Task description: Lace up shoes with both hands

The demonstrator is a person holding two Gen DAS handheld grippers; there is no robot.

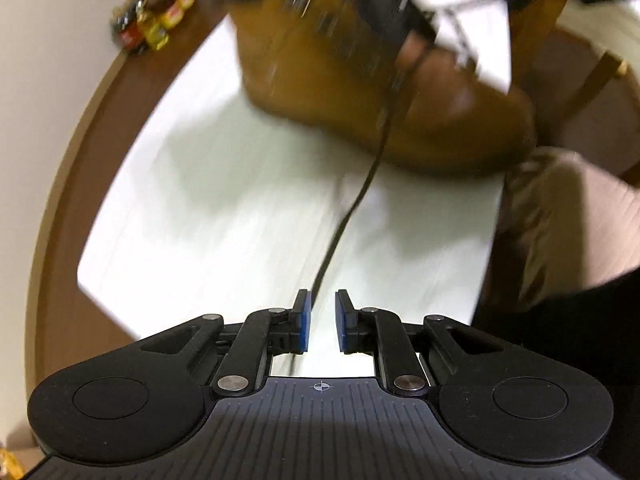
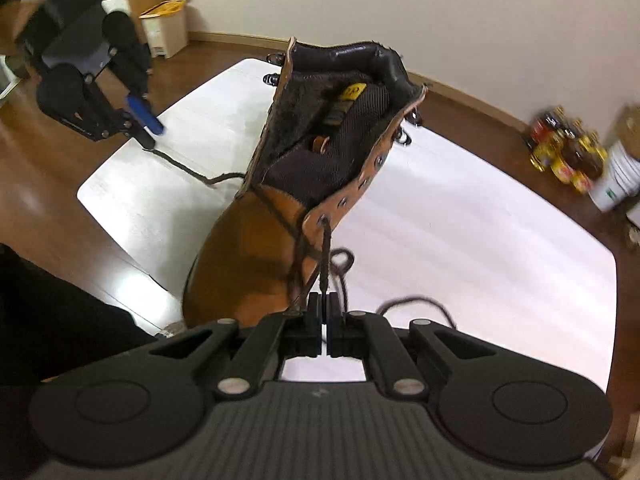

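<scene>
A tan boot (image 2: 248, 256) stands on a white mat (image 2: 460, 220), tongue pulled open and several upper eyelets bare. My right gripper (image 2: 324, 300) is shut on the dark lace (image 2: 325, 256), which runs taut from a low eyelet into the pads. A second stretch of lace (image 2: 192, 172) trails left across the mat to my left gripper (image 2: 150, 132). In the left wrist view the left gripper (image 1: 322, 296) stands open; the lace (image 1: 360, 196) passes loosely between the blue pads (image 1: 302, 320), close to the left one. The boot (image 1: 360, 100) is blurred there.
Jars and bottles (image 2: 564, 156) cluster on the wooden floor by the wall, beside a white bucket (image 2: 616, 176). Cardboard boxes (image 2: 164, 28) stand at the far left. A person's dark-clothed limb (image 2: 60, 320) lies near the mat's edge.
</scene>
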